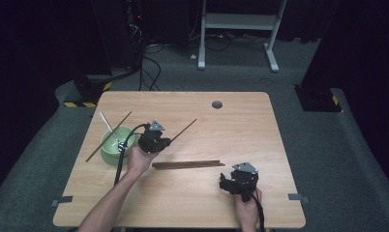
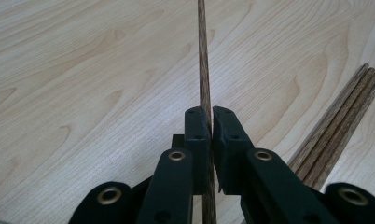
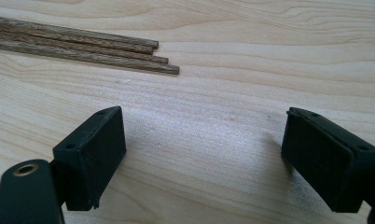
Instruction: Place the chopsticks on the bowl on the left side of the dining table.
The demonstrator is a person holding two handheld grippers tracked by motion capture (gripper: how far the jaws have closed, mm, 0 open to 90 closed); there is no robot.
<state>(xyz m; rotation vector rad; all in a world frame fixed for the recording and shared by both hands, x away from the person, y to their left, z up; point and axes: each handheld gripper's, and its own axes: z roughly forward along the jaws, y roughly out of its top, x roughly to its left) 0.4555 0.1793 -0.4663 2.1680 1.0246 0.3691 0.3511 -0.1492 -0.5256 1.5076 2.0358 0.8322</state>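
Note:
My left gripper (image 1: 164,142) (image 2: 210,122) is shut on a thin brown wooden chopstick (image 1: 184,130) (image 2: 204,65), which sticks out past the jaws toward the far right of the table. A bundle of three more chopsticks (image 1: 187,165) (image 2: 339,126) (image 3: 87,46) lies flat mid-table, between the two grippers. The right gripper (image 1: 226,182) (image 3: 202,154) rests low near the table's front right, open, with bare wood between its jaws and the bundle's ends just beyond them. A green bowl (image 1: 110,150) stands at the left with a metal utensil (image 1: 110,129) in it.
Another single chopstick (image 1: 108,136) leans across the bowl's left side. A dark round grommet (image 1: 216,104) sits near the table's far edge. Tape marks (image 1: 62,199) (image 1: 298,196) lie at the front corners. Beyond the table are cables and a white desk frame (image 1: 236,29).

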